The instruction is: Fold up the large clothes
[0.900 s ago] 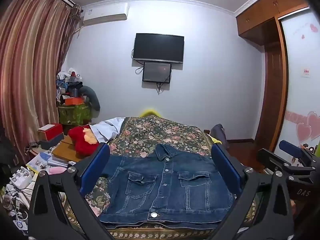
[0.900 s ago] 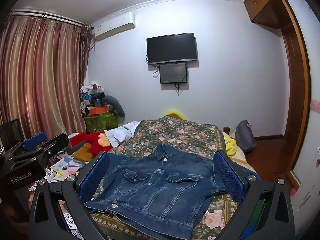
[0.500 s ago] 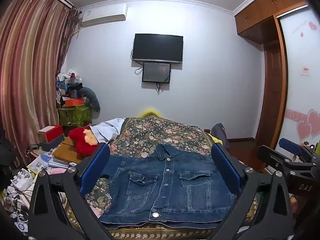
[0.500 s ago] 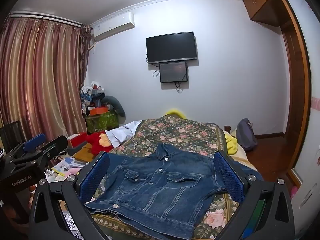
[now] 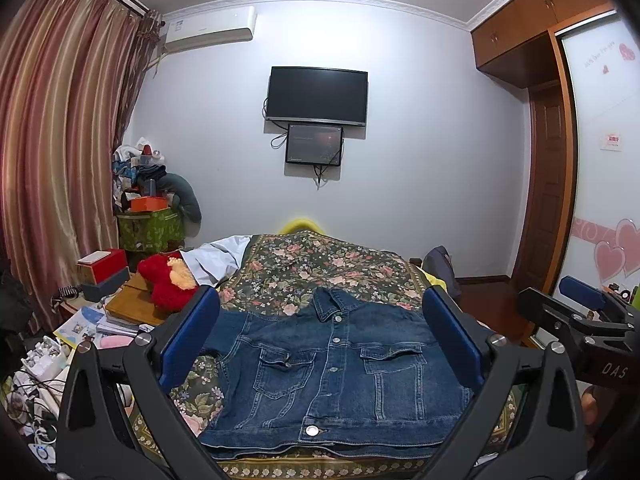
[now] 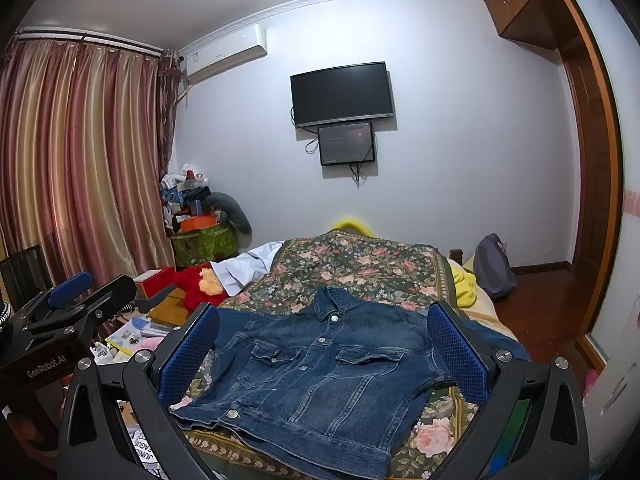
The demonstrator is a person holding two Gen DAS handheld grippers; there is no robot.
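A blue denim jacket lies front up on the near end of the bed, buttoned, collar toward the far wall; it also shows in the right wrist view. Its sleeves look tucked under the body. My left gripper is open and empty, held above and short of the jacket's hem. My right gripper is open and empty, likewise held back from the jacket. Each gripper also shows in the other's view: the right one at the right edge, the left one at the left edge.
The bed has a floral cover. A red plush toy, a white cloth and cluttered books and boxes lie left of the bed. A grey bag and wooden floor are on the right.
Both grippers have shifted only slightly; the views have drifted a little. The jacket has not moved and both grippers stay open.
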